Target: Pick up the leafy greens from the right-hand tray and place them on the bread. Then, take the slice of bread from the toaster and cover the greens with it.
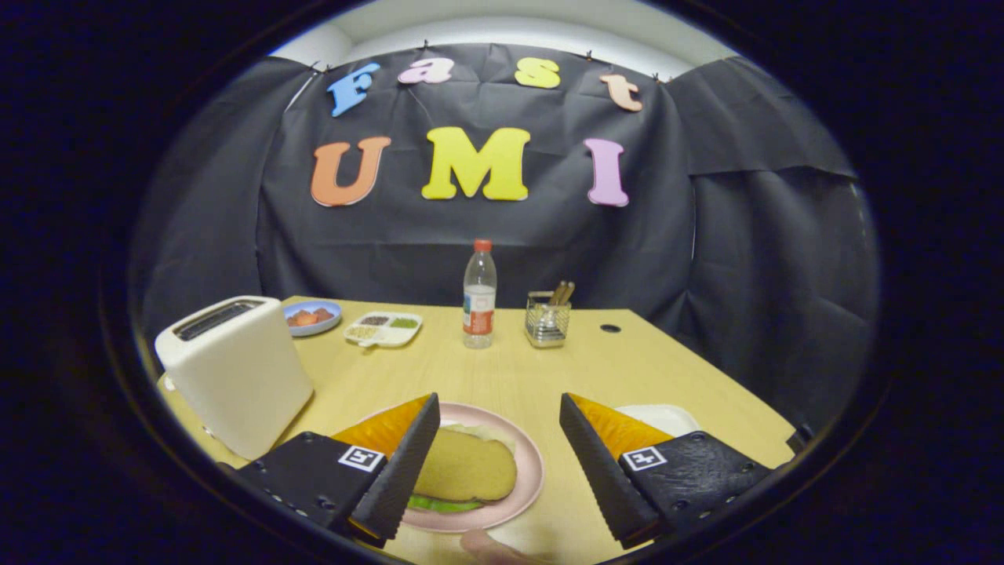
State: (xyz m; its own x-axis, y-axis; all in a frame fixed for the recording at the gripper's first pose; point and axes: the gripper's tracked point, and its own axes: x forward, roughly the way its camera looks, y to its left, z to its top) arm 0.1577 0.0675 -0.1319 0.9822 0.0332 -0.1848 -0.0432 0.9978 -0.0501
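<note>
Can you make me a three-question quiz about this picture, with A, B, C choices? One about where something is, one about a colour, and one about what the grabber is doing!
1. Where is the water bottle?
A. Inside the toaster
B. Standing between the divided dish and the metal holder
C. On the pink plate

2. What colour is the bottle's cap?
A. Red
B. Blue
C. Green

3. What is the gripper doing?
A. Squeezing the bottle
B. Open, holding nothing
C. Shut on the toaster

Answers: 
1 B, it stands upright with the divided dish and metal holder on either side. 
2 A, the cap looks red. 
3 B, the fingers are spread apart above the pink plate, where bread covers the greens.
</note>
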